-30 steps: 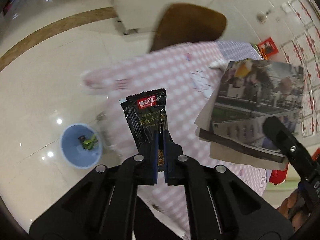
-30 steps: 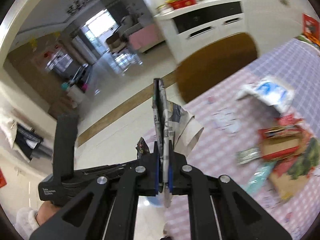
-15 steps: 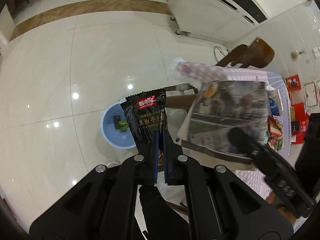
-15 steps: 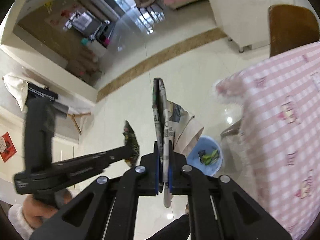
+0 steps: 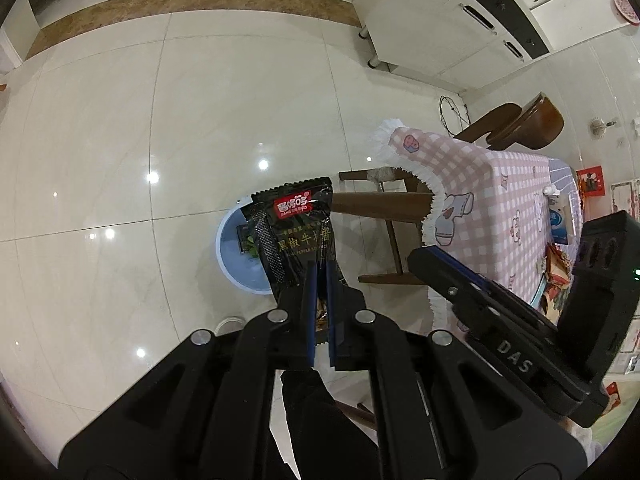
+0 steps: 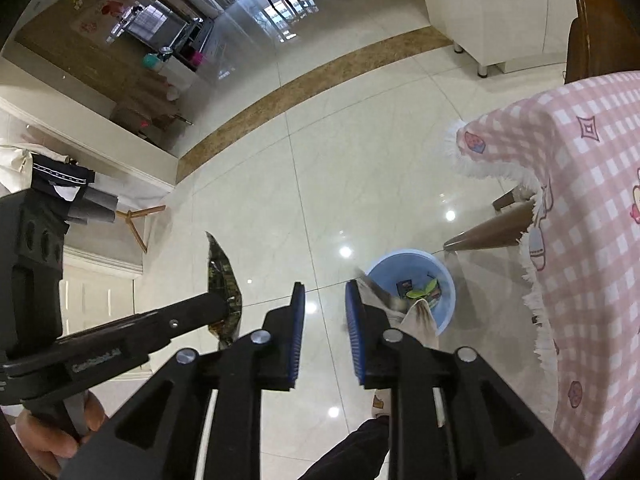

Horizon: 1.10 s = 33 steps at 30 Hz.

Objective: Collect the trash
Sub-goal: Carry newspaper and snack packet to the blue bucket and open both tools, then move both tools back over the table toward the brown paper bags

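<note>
My left gripper [image 5: 319,268] is shut on a black snack wrapper [image 5: 294,232] with a red label, held above a light blue bin [image 5: 236,256] on the floor. The wrapper also shows edge-on in the right wrist view [image 6: 222,288]. My right gripper [image 6: 325,298] is open above the floor, just left of the blue bin [image 6: 412,284]. A folded newspaper [image 6: 408,312] is blurred as it drops beside the right finger toward the bin. The bin holds a few scraps and green leaves.
A table with a pink checked cloth [image 5: 496,208] stands at the right, with more trash on its far end [image 5: 556,264]. Wooden chairs [image 5: 520,124] stand by it. A white cabinet [image 5: 448,28] is at the back. The glossy tiled floor [image 5: 160,120] surrounds the bin.
Both grippers swung from over the table to above the bin. My right gripper opened and let go of the newspaper, which is falling. The left still holds the wrapper.
</note>
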Each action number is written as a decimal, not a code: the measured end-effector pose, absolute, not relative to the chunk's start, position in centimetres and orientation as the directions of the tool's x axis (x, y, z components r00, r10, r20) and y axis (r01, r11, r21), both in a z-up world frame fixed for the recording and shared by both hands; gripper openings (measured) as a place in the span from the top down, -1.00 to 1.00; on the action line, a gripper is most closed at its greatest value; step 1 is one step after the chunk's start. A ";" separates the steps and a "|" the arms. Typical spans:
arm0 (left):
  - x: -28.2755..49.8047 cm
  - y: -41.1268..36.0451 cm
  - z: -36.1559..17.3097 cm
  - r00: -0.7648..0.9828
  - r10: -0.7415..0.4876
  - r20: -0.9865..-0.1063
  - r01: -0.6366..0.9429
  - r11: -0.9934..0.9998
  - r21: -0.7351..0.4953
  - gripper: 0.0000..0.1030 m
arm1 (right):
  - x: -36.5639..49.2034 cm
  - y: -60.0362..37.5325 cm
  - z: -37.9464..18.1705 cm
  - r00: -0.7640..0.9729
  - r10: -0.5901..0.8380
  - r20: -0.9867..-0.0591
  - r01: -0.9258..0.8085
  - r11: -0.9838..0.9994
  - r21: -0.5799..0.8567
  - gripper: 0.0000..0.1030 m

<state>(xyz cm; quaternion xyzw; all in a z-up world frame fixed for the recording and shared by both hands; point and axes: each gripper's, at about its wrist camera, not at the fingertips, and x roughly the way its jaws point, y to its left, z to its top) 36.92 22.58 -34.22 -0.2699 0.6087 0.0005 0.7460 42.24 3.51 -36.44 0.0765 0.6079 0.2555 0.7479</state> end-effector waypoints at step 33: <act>40.8 14.6 -33.8 0.151 -0.256 -0.955 -0.305 0.907 -0.292 -0.26 | 41.6 -8.8 -32.1 0.266 0.469 -0.842 -0.142 0.883 0.447 0.47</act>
